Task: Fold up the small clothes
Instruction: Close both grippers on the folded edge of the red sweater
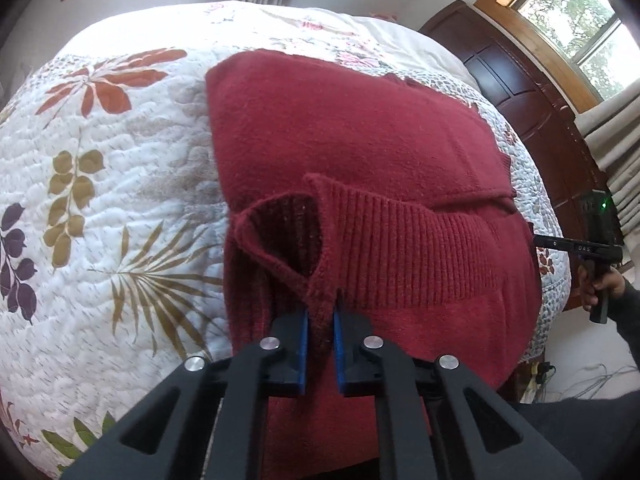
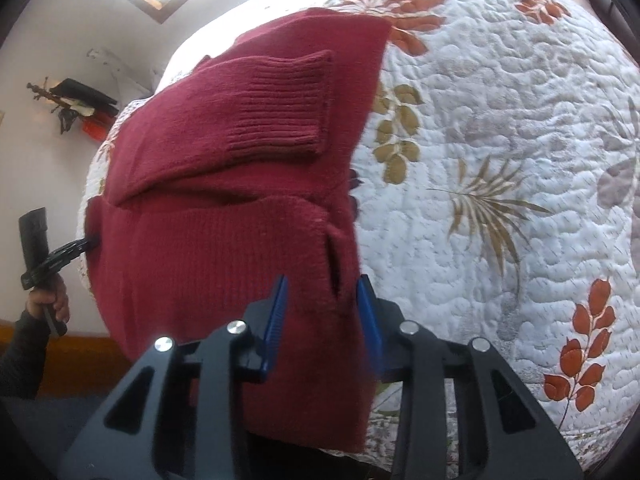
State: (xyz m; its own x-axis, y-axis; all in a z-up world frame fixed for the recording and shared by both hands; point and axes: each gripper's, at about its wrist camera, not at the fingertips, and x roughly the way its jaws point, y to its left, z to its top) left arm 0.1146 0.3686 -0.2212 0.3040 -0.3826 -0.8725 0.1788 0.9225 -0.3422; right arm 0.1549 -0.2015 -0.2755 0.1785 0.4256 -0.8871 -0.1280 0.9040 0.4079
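Note:
A dark red knit sweater (image 1: 360, 128) lies on the floral quilt, its ribbed sleeve (image 2: 280, 108) folded across the body. My left gripper (image 1: 321, 316) is shut on a pinched fold of the ribbed hem at the sweater's near edge. In the right wrist view that same gripper (image 2: 86, 245) bites the sweater's far left edge, held by a hand. My right gripper (image 2: 323, 300) grips the other hem corner, a thick wad of fabric filling the gap between its blue pads (image 2: 276, 320). From the left wrist view the right gripper (image 1: 538, 240) meets the sweater's right edge.
The white quilt (image 1: 100, 160) with leaf prints covers the bed on all sides of the sweater. A dark wooden headboard (image 1: 520, 92) and a window stand at the right. A person's hand (image 1: 600, 284) and dark sleeve are at the bed's edge. Cables lie on the floor.

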